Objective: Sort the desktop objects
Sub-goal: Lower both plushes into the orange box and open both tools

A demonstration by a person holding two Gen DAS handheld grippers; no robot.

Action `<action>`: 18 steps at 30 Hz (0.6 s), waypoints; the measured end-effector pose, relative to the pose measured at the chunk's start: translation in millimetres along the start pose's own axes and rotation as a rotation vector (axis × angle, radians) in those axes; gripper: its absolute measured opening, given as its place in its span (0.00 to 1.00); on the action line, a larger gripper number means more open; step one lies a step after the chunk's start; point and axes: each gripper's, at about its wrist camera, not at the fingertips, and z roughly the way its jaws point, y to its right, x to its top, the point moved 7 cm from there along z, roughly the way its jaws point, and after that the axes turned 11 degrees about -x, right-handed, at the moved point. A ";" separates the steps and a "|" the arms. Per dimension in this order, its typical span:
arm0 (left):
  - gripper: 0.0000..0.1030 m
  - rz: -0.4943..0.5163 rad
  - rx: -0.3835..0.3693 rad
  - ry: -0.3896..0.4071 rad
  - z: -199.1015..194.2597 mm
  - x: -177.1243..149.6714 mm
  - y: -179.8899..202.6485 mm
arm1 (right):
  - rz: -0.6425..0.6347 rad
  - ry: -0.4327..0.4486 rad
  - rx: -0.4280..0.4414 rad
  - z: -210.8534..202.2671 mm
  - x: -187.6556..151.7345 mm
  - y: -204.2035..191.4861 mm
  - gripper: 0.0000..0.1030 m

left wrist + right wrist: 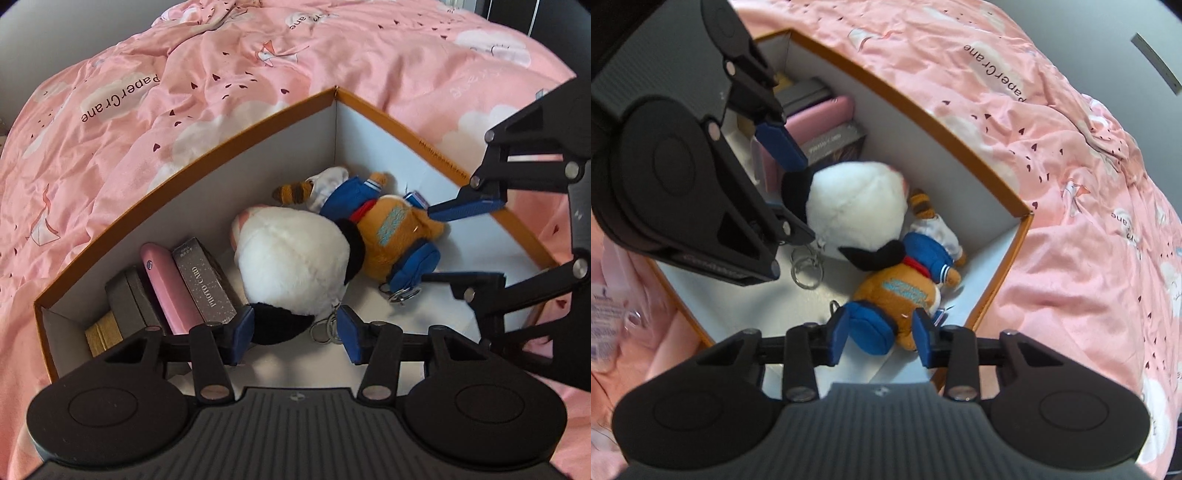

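An orange-rimmed cardboard box [258, 114] with white inside walls sits on a pink bed. In it lie a white plush with black ears [295, 266] and an orange plush in blue clothes [399, 236]. My left gripper [297, 332] is open, its blue pads either side of the white plush's black ear and key rings [325, 332]. My right gripper [881, 339] is open around the orange plush's [901, 295] blue cap [870, 332]; whether the pads touch it is unclear. The white plush [849, 206] lies beside it.
At the box's left end stand a grey "Photo Card" box [203, 284], a pink case [170, 291], a dark grey box [125, 299] and a gold box [103, 332]. The pink "PaperCrane" quilt [184, 74] surrounds the box. A plastic packet [605, 317] lies at the left.
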 end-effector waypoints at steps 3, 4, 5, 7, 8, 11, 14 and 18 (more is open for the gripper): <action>0.52 -0.014 0.006 -0.013 8.1 0.0 -4.3 | -0.003 -0.015 -0.014 12.5 -0.4 2.8 0.32; 0.52 -0.020 0.001 -0.007 9.4 1.0 -5.3 | 0.003 -0.018 -0.015 17.8 -0.5 3.8 0.30; 0.51 -0.026 -0.004 -0.002 10.6 1.8 -6.1 | 0.014 -0.020 -0.006 20.8 -1.4 4.8 0.28; 0.51 -0.039 -0.008 -0.007 14.6 3.6 -7.6 | 0.041 -0.007 0.017 24.1 -0.3 6.4 0.24; 0.51 -0.043 -0.014 -0.010 16.8 4.3 -7.9 | 0.050 -0.002 0.021 25.2 0.2 7.2 0.23; 0.51 -0.054 -0.025 -0.017 22.8 6.2 -9.5 | 0.076 0.008 0.013 29.7 1.6 9.4 0.23; 0.51 -0.052 -0.035 -0.020 25.3 7.5 -10.7 | 0.134 0.021 0.009 33.0 2.8 13.0 0.22; 0.52 -0.051 -0.034 -0.015 23.0 4.6 -8.0 | 0.241 0.049 0.000 25.9 2.0 12.3 0.22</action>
